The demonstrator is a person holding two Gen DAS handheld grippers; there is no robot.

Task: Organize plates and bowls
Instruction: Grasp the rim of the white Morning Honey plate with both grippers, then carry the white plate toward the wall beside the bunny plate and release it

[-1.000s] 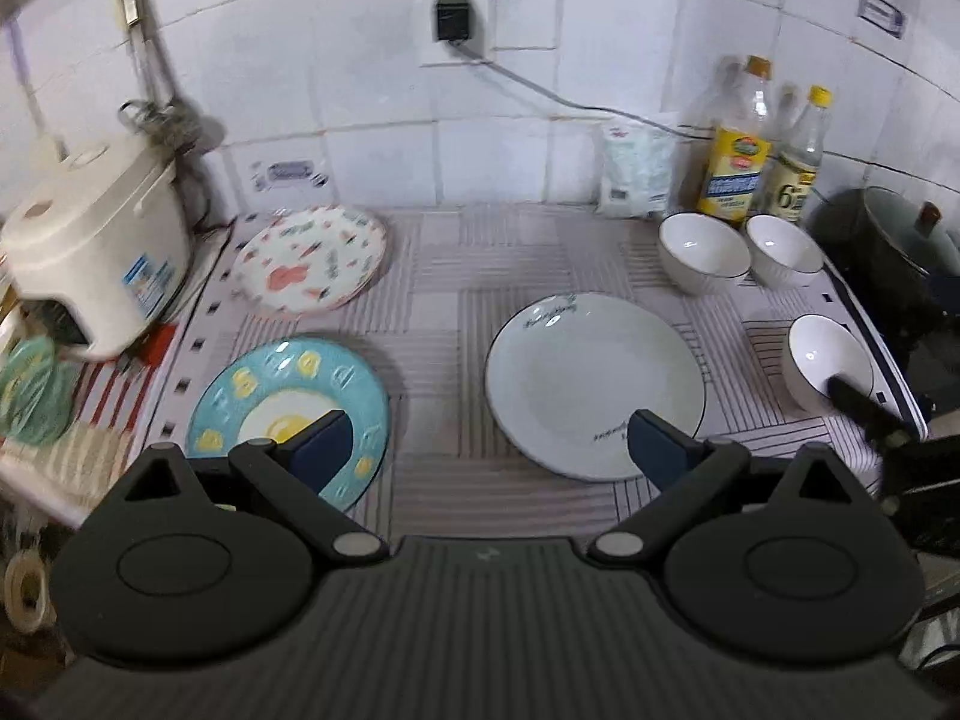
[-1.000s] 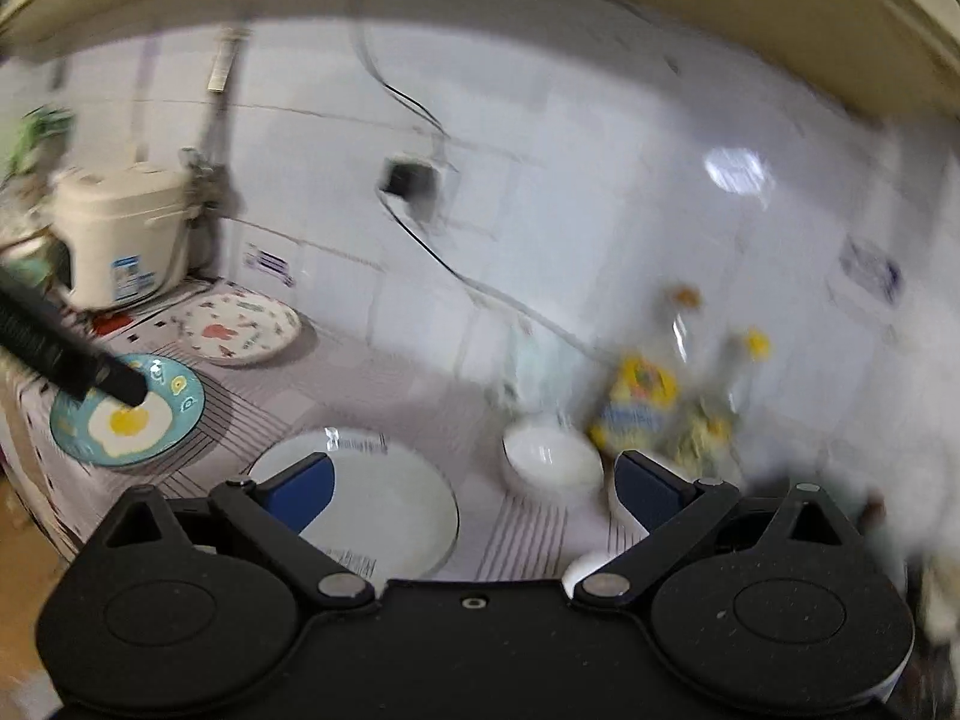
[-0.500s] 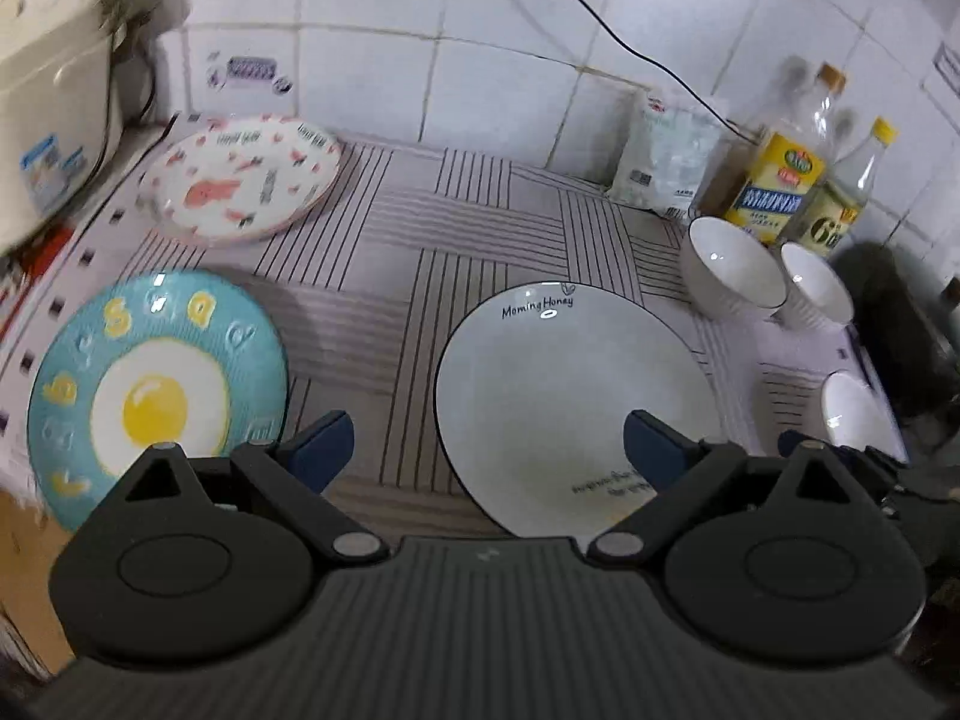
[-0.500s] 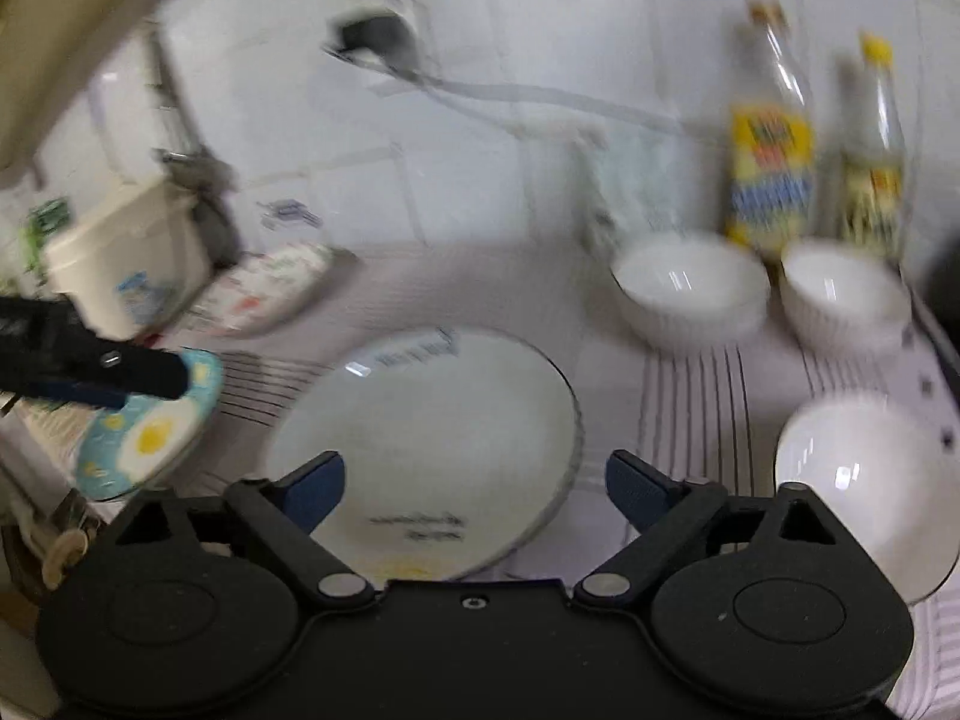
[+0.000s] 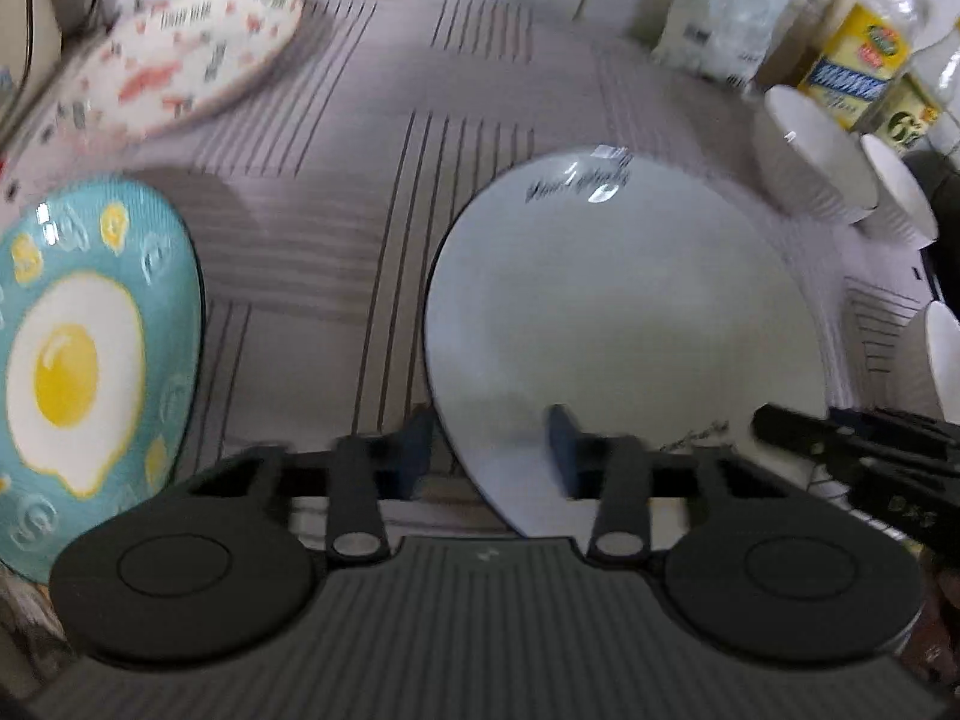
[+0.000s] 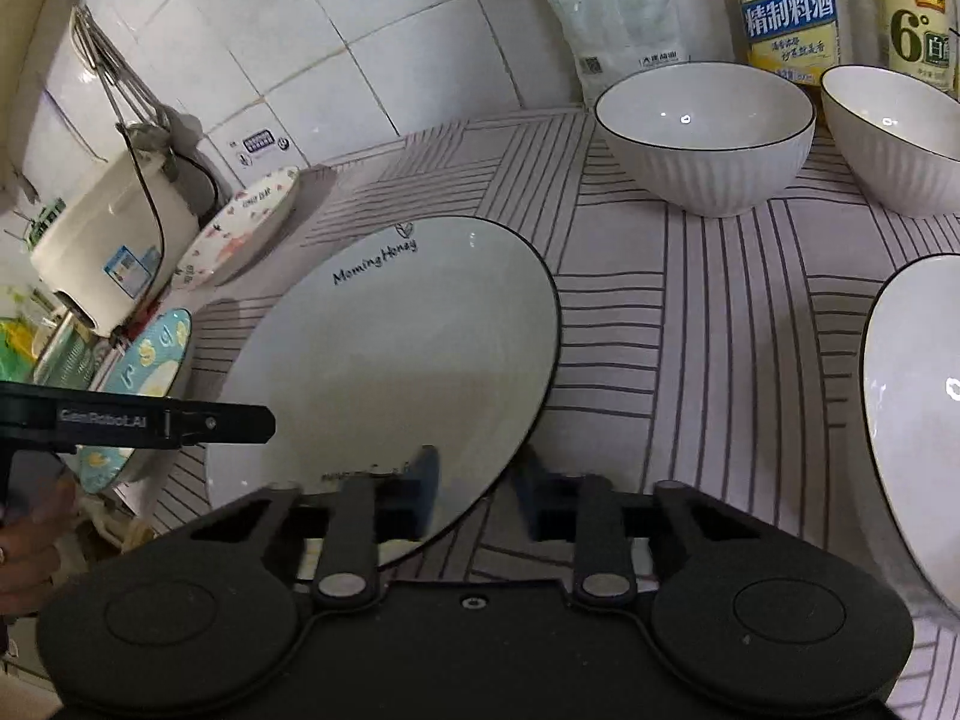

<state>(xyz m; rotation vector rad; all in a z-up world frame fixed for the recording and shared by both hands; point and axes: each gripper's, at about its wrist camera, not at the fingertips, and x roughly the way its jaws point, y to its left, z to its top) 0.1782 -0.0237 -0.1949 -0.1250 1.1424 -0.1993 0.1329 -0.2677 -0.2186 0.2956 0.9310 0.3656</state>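
1. Sitting at the far left of the striped counter mat (image 5: pixel 336 192), a teal fried-egg plate (image 5: pixel 90 354) lies flat, with a pink-patterned plate (image 5: pixel 192 54) behind it near the wall and a white rice cooker (image 6: pixel 108 240) beside that.
2. The left gripper (image 5: pixel 489 450) is closing over the near left rim of the white plate (image 5: pixel 618 324); one blue pad sits outside the rim and one over the plate, and whether they already press it cannot be told.
3. That white plate, lettered near its far edge, lies mid-counter.
4. The right gripper (image 6: pixel 474 495) is closing over the plate's near right rim, one pad over the plate and one beside it; contact is unclear.
5. Two white ribbed bowls (image 6: pixel 705 132) (image 6: pixel 894 132) stand behind, in front of two bottles (image 6: pixel 783 6) (image 6: pixel 912 12) and a white bag (image 6: pixel 618 18).
6. A third white bowl (image 6: pixel 918 420) sits at the far right, apart from the plate.
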